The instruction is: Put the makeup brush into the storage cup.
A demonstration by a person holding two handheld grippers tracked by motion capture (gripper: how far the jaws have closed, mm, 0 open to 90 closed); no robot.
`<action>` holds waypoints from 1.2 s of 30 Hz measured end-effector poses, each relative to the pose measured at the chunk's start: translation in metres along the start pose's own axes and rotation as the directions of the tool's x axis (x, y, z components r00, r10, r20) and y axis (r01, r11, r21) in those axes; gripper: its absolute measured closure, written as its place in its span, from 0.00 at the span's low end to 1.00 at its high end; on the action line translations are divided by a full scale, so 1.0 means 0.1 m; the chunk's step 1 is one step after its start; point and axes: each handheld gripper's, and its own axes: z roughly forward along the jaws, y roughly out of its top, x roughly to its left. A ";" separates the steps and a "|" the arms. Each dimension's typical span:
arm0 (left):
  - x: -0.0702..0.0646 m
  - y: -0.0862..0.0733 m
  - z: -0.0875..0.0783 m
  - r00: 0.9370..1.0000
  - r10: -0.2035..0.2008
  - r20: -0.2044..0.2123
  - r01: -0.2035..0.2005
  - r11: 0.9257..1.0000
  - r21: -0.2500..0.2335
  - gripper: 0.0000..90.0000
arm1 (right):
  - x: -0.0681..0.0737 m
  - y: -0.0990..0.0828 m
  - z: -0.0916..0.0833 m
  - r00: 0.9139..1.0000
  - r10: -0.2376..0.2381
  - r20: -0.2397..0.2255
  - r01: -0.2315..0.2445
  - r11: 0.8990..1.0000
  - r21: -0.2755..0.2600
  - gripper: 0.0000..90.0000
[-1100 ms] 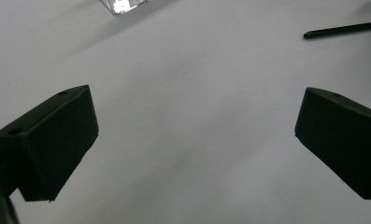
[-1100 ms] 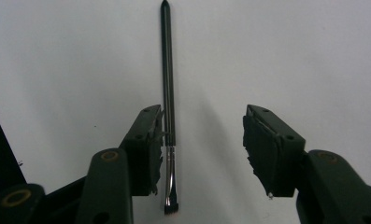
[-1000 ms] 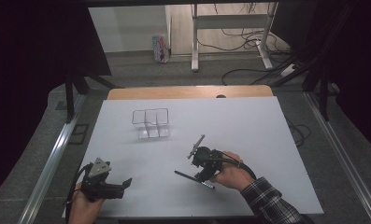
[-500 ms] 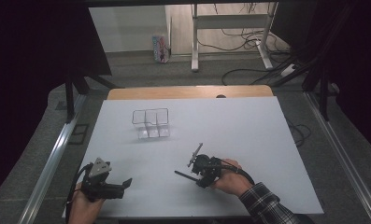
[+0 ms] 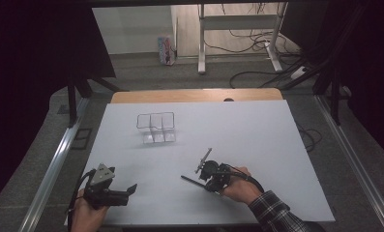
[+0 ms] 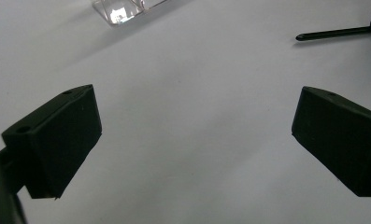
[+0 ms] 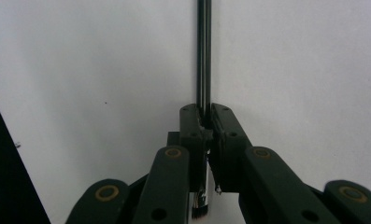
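The right gripper (image 7: 204,122) has just been closing, and in the right gripper view its jaws now pinch a thin dark brush (image 7: 203,56) between them: the slim handle runs straight up the middle of that frame, while a metal ferrule and a tuft of bristles peek out at the bottom between the linkage arms. Gripping it near the bristle end leaves the long handle free ahead, which would suit dropping it handle-first into a holder. In the high view this gripper (image 5: 210,175) sits at the lower centre-right of the frame, with the brush's handle (image 5: 189,180) pointing out to the left just above the white desk (image 5: 257,140); whether it has lifted clear of the surface I cannot tell. The left gripper (image 5: 124,192) rests at the lower left of the high view, well apart from the brush; in its own view the jaws stand wide apart with nothing between them and bare desk below, so it looks to be simply waiting out of the way. Farther out, a clear plastic organizer (image 5: 155,128) with several upright compartments stands toward the upper left-centre of the desk, well apart from both grippers. It appears empty, and it is the likely destination for the brush.
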 end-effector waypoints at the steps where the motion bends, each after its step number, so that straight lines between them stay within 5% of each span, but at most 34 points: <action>1: 0.01 0.00 0.00 1.000 -0.002 0.003 0.002 1.000 -0.005 0.02 | -0.01 -0.01 -0.02 1.000 0.006 -0.010 -0.006 1.000 -0.012 0.93; 10: 0.06 -0.01 0.00 0.999 -0.043 0.026 0.043 0.999 -0.006 0.02 | -0.05 -0.07 -0.16 0.999 0.034 0.010 -0.033 0.994 -0.106 0.93; 21: 0.00 0.02 0.00 0.995 0.020 0.094 -0.014 0.998 -0.063 0.01 | -0.09 -0.23 -0.37 0.999 0.052 0.006 -0.050 0.977 -0.207 0.93; 26: -0.02 0.03 0.03 0.989 0.004 0.147 0.005 0.998 -0.059 0.01 | -0.09 -0.29 -0.43 0.998 0.065 0.003 -0.063 0.972 -0.227 0.93; 36: -0.06 0.07 0.05 0.988 -0.003 0.156 0.006 1.000 -0.024 0.00 | -0.08 -0.31 -0.47 0.999 0.049 0.004 -0.047 0.970 -0.240 0.93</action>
